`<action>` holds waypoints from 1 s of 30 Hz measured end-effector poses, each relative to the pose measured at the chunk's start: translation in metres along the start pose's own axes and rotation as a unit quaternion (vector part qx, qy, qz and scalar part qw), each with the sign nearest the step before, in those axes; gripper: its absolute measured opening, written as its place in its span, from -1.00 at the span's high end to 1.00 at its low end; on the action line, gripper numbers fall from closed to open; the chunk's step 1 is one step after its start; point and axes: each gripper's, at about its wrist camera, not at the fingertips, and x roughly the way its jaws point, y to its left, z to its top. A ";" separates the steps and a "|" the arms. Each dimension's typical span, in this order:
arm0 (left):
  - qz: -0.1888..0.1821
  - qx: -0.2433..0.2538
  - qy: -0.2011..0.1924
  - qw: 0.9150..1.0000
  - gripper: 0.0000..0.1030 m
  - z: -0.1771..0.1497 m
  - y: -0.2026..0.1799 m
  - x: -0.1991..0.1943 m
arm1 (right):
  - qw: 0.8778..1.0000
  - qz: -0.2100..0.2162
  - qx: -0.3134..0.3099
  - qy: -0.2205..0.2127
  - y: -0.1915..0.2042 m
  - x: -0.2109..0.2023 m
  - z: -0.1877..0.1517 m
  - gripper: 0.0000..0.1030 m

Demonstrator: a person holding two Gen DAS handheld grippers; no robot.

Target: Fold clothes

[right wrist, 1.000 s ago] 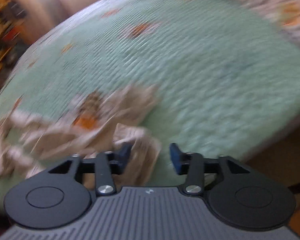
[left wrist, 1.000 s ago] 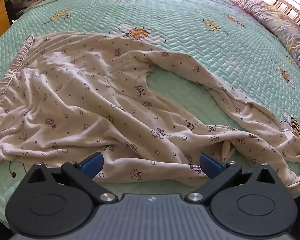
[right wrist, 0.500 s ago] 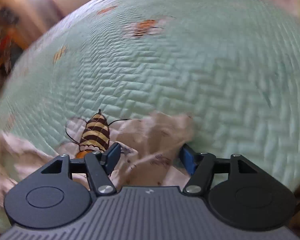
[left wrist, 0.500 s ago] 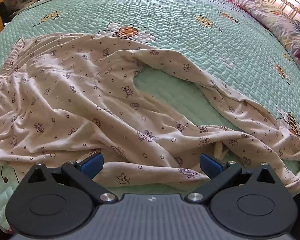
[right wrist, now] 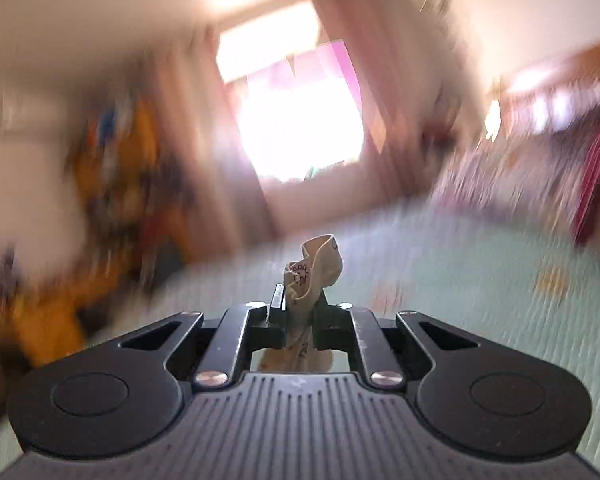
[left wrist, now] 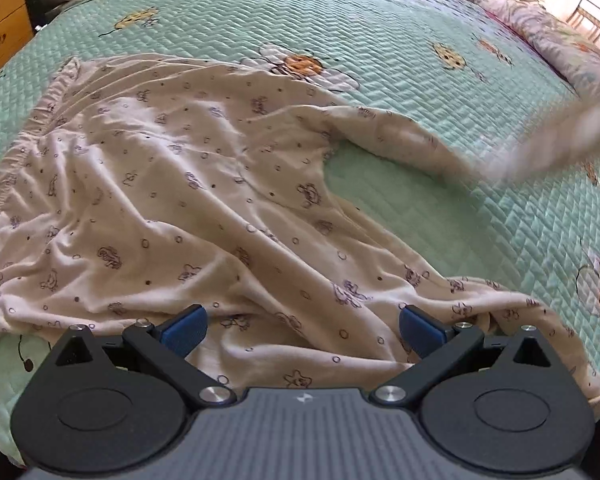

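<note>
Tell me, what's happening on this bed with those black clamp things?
A person is folding a cream printed garment spread on a green quilted bedspread. The right gripper has just closed on one end of the cloth and holds it lifted off the bed. The left gripper hovers open over the near edge, gripping nothing.

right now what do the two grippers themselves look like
Both match: the left gripper and right gripper each have a ribbed grey body, two black round-lobed housings, black linkage arms with silver pivot screws, and a small white logo. The left's finger pads are blue.
</note>
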 end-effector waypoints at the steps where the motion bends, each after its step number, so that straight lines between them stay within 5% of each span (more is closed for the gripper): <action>1: -0.002 -0.002 -0.002 1.000 -0.98 0.000 0.001 -0.001 | 1.000 -0.017 0.006 -0.020 -0.010 -0.007 0.003 0.64; 3: -0.003 -0.002 -0.004 1.000 -0.98 -0.002 0.002 -0.001 | 0.997 -0.053 0.019 -0.054 -0.030 -0.020 0.006 0.29; 6: -0.003 -0.002 0.003 1.000 -0.98 -0.003 0.003 0.004 | 0.987 -0.150 0.055 -0.018 -0.075 -0.032 -0.030 0.02; 9: -0.002 0.001 0.010 1.000 -0.98 -0.003 0.002 0.009 | 0.953 -0.253 0.148 0.069 -0.128 -0.041 -0.081 -0.05; 13: -0.003 0.006 0.010 1.000 -0.98 -0.002 -0.001 0.010 | 0.911 -0.288 0.275 0.110 -0.174 -0.066 -0.139 -0.06; 16: -0.006 0.012 0.006 1.000 -0.98 0.002 -0.005 0.010 | 0.911 -0.261 0.293 0.129 -0.173 -0.069 -0.155 -0.06; 19: -0.017 0.025 -0.014 0.999 -0.98 0.018 -0.011 0.008 | 0.926 -0.201 0.279 0.155 -0.157 -0.055 -0.155 -0.09; 24: -0.054 0.082 -0.111 0.989 -0.95 0.051 -0.017 0.011 | 0.932 -0.094 0.301 0.181 -0.113 -0.035 -0.157 -0.20; 30: 0.029 0.185 -0.127 0.974 -0.62 0.072 -0.029 0.048 | 0.927 -0.041 0.300 0.220 -0.072 -0.027 -0.174 -0.25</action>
